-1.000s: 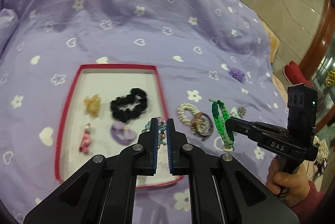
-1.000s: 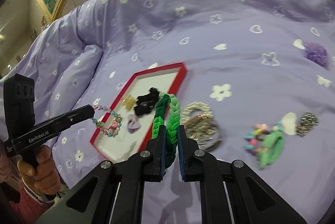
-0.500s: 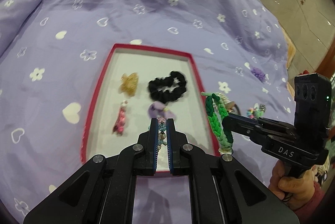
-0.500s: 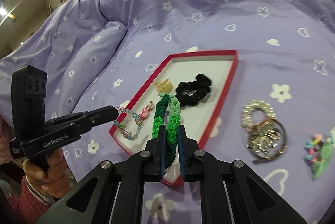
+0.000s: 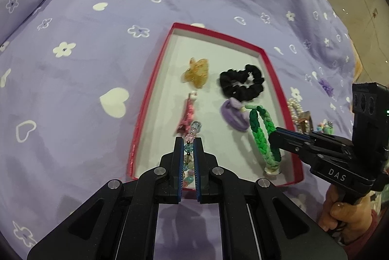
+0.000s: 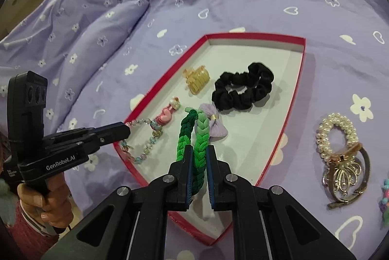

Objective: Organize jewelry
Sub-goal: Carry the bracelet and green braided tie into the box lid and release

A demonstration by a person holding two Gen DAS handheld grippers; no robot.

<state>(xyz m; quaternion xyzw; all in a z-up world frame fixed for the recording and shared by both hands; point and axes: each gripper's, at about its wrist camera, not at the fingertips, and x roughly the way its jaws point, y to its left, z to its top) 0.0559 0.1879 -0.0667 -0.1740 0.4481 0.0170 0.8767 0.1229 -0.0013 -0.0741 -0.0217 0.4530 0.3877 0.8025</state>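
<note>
Both hands have carried their loads from beside the red-rimmed tray (image 6: 295, 90) to over it. The tray lies on the purple bedspread (image 5: 73, 94), now central in both views. The right gripper (image 6: 197, 150) pinches the green braided band (image 6: 194, 138) above the tray's near right part; the left gripper (image 5: 188, 145) pinches the beaded bracelet (image 6: 143, 138) over its near left corner. 4 pieces already lie inside, the black scrunchie (image 6: 243, 90) largest. Release looks like the next step; a pearl ring (image 6: 336, 131) waits right of the tray.
</note>
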